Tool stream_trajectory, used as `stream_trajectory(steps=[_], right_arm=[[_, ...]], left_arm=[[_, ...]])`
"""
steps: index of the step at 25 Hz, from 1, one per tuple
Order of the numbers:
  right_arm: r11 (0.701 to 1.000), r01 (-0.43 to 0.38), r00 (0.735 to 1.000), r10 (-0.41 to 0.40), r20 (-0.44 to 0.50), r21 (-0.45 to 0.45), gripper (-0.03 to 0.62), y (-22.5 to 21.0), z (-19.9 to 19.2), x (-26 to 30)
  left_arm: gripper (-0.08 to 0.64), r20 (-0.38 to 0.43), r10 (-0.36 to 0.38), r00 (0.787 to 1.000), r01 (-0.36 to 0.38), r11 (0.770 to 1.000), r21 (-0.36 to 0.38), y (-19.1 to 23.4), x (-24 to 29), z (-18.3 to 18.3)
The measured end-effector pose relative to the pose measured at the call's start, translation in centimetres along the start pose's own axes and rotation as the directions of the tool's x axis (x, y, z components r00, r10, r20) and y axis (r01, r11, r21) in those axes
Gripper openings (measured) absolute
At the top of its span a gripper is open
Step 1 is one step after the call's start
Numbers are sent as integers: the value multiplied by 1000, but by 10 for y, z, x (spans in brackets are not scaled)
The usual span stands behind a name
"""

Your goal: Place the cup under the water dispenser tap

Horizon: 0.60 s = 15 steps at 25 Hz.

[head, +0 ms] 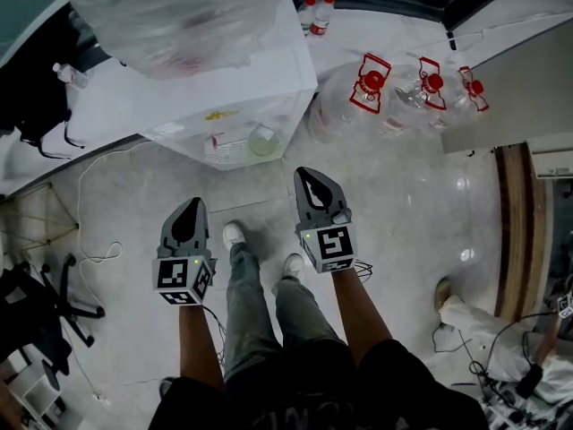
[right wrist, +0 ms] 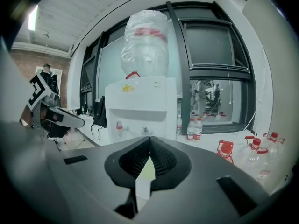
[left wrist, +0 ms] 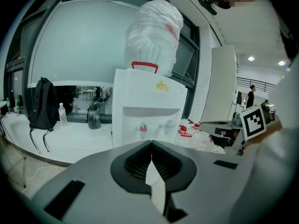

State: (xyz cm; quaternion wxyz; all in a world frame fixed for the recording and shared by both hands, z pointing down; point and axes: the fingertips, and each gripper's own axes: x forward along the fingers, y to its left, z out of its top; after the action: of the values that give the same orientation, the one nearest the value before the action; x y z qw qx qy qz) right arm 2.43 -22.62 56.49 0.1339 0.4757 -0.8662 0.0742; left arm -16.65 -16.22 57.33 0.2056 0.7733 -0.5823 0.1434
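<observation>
the big water dispenser (head: 224,88) sits at 12 o'clock in the head view. its bagged bottle (head: 170,16) is cut off at the top edge and hides the taps from above. the pale green cup (head: 262,140) sits in the dispenser's tray nook, blurry and hard to make out. both arms reach forward side by side over the grey floor (head: 403,213). the left gripper (head: 192,204), at 8 o'clock, has its jaws pressed together, holding nothing. the right gripper (head: 310,176), near the middle, is the same. clear jugs (head: 421,92) lie at 2 o'clock.
</observation>
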Motion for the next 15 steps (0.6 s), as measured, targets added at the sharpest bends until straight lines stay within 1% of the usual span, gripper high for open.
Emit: stream_trajectory(steps=[6, 9, 15], right_arm=[[1000, -4, 1000, 4, -16, -1, 12, 1, 39, -33], [1000, -5, 1000, 4, -11, -17, 12, -1, 59, -45], [1000, 6, 1000, -6, -26, 7, 12, -5, 101, -70]], left_arm=[[9, 22, 9, 1000, -9, 1000, 1, -18, -27, 38], [9, 36, 18, 999, -18, 1000, -5, -24, -39, 57], [10, 57, 27, 998, -26, 1000, -8, -39, -63, 94]])
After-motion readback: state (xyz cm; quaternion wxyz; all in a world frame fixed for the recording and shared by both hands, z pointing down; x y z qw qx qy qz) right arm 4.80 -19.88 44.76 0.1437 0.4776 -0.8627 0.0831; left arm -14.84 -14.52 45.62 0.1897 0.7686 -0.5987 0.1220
